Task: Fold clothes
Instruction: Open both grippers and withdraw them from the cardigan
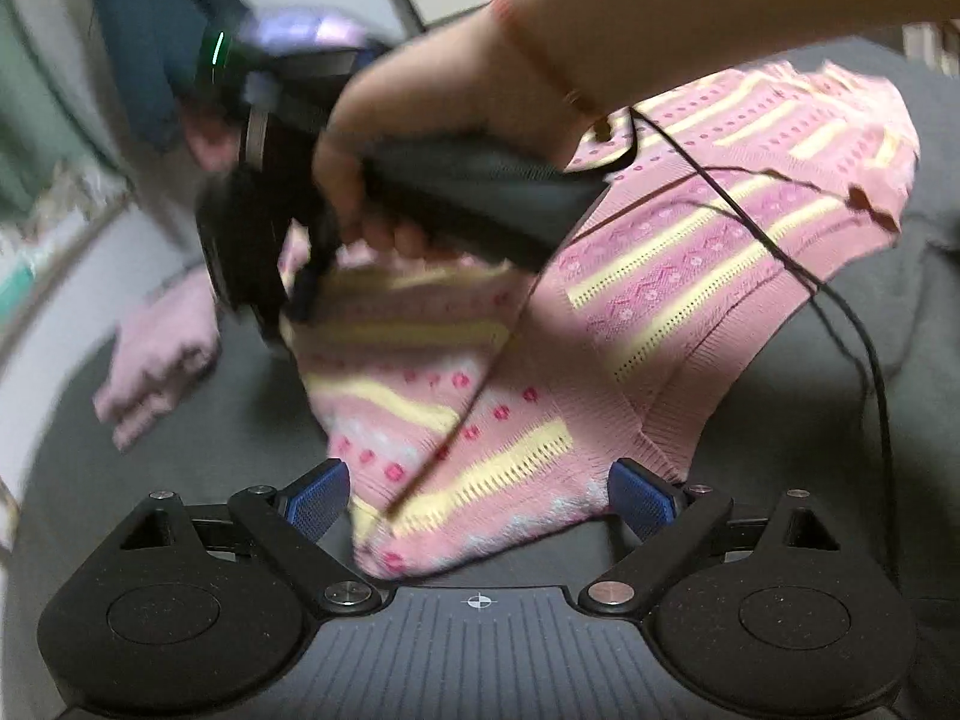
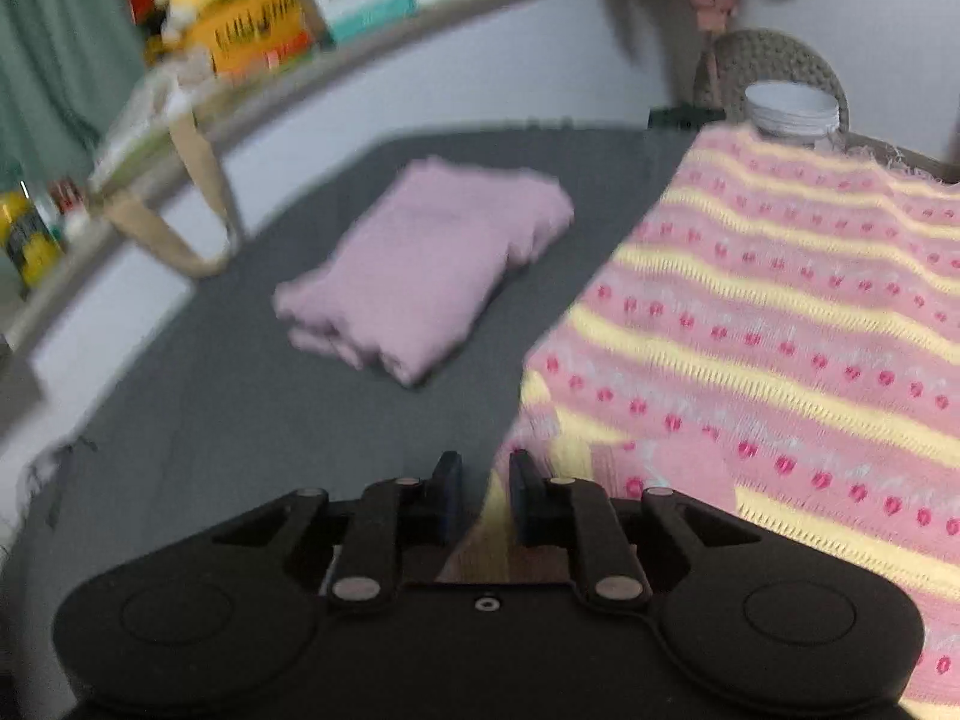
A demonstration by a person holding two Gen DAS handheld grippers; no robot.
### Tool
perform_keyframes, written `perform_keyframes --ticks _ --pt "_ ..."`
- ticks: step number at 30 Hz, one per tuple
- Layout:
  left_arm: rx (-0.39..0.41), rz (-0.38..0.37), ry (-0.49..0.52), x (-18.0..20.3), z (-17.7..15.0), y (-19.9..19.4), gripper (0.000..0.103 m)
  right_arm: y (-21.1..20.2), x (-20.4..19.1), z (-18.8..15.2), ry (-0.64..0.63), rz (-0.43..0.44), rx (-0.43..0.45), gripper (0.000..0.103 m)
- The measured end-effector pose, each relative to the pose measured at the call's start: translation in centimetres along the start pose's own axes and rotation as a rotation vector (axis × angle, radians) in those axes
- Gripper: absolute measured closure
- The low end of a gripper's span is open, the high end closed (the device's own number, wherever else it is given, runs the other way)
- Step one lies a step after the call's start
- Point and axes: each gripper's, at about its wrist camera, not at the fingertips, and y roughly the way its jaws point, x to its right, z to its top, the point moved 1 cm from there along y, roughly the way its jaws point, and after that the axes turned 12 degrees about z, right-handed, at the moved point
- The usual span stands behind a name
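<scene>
- Pink knit with yellow stripes and magenta dots, the sweater [image 1: 690, 276] is my landmark; it lies spread on the grey sheet [image 1: 180, 480], and its nearest corner sits between my left fingers.
- My left gripper [image 1: 480, 501] stands wide open, its blue pads [image 1: 639, 501] either side of that corner and not clamping it.
- My right gripper [image 2: 486, 495] has its jaws drawn close together, and sweater edge runs into the narrow gap between them; I take it as pinched, though blur hides the actual contact.
- From the right wrist view, the sweater fills everything to the right of that gripper, with part of it raised off the sheet.
- Over the middle of the sweater, the left wrist view shows the person's hand [image 1: 384, 168] wrapped around the dark handle of the right gripper, a thin red band [image 1: 540, 60] on the wrist.
- A black cable [image 1: 864, 348] trails across the sweater's far half and down over the sheet beside it.
- Left of the sweater and apart from it, a folded pale pink garment [image 2: 420, 276] rests on the sheet.
- Beyond the sweater's far edge stands a white-lidded jar [image 2: 792, 111] before a woven chair back [image 2: 774, 60].
- Farther off, past the folded garment, a cluttered ledge [image 2: 360, 60] holds boxes, and a tan bag strap [image 2: 180, 216] hangs from it.
</scene>
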Motion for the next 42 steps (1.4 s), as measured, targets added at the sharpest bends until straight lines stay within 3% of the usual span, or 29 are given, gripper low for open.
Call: perform_keyframes --ticks 2,4,6,10,13,14,16,19,22,26,29,31,33,37,39,42 --pt "-0.067 -0.032 -0.058 -0.7 -0.3 0.6 0.006 -0.7 0.6 0.1 0.052 0.001 0.008 0.082" --pt "-0.128 -0.057 -0.090 -1.2 -0.7 1.3 0.003 0.0 1.3 0.0 0.075 -0.044 -0.041 0.082" --pt "-0.140 -0.058 -0.086 -1.0 -1.3 1.4 0.000 0.7 1.8 -0.4 0.072 -0.069 -0.060 0.082" --pt "-0.144 -0.070 -0.046 -1.1 -1.5 0.8 0.000 0.1 2.0 0.1 0.143 -0.034 -0.003 0.082" --pt "-0.084 -0.080 0.070 -1.1 -1.7 -1.1 0.000 -3.5 1.1 0.4 0.133 0.004 0.063 0.071" --pt "-0.032 -0.101 0.105 -1.4 -1.6 -2.2 0.000 -5.3 0.6 0.1 0.114 0.009 0.081 0.065" --pt "0.080 -0.175 0.142 -2.4 -1.8 -4.4 0.000 -9.2 -0.1 -0.7 0.071 0.023 0.102 0.062" --pt "0.190 -0.253 0.140 -3.9 -1.9 -6.0 0.000 -16.0 -0.6 -2.3 0.035 0.001 0.157 0.056" --pt "0.203 -0.218 0.074 -4.7 -1.6 -5.7 0.000 -24.3 0.6 -3.6 0.085 -0.070 0.295 0.045" --pt "0.233 -0.171 0.032 -3.5 -0.3 -4.7 0.000 -35.4 3.3 -6.3 0.215 -0.237 0.511 0.029" --pt "0.287 -0.204 0.006 -2.1 0.6 -4.7 0.000 -41.8 6.5 -9.8 0.388 -0.355 0.633 0.028" --pt "0.315 -0.246 -0.031 -1.1 1.3 -4.9 0.000 -44.6 9.1 -12.6 0.532 -0.374 0.683 0.028" --pt "0.332 -0.290 -0.074 0.0 1.9 -4.9 0.000 -46.3 11.8 -15.3 0.663 -0.373 0.703 0.028" --pt "0.342 -0.347 -0.129 2.1 2.6 -4.8 0.000 -47.1 16.5 -20.2 0.846 -0.463 0.680 0.031" --pt "0.341 -0.361 -0.142 3.1 2.7 -4.7 0.000 -46.9 18.5 -22.4 0.916 -0.501 0.655 0.037" --pt "0.323 -0.376 -0.163 4.5 3.1 -4.1 0.000 -46.4 21.2 -25.1 0.987 -0.493 0.629 0.051"
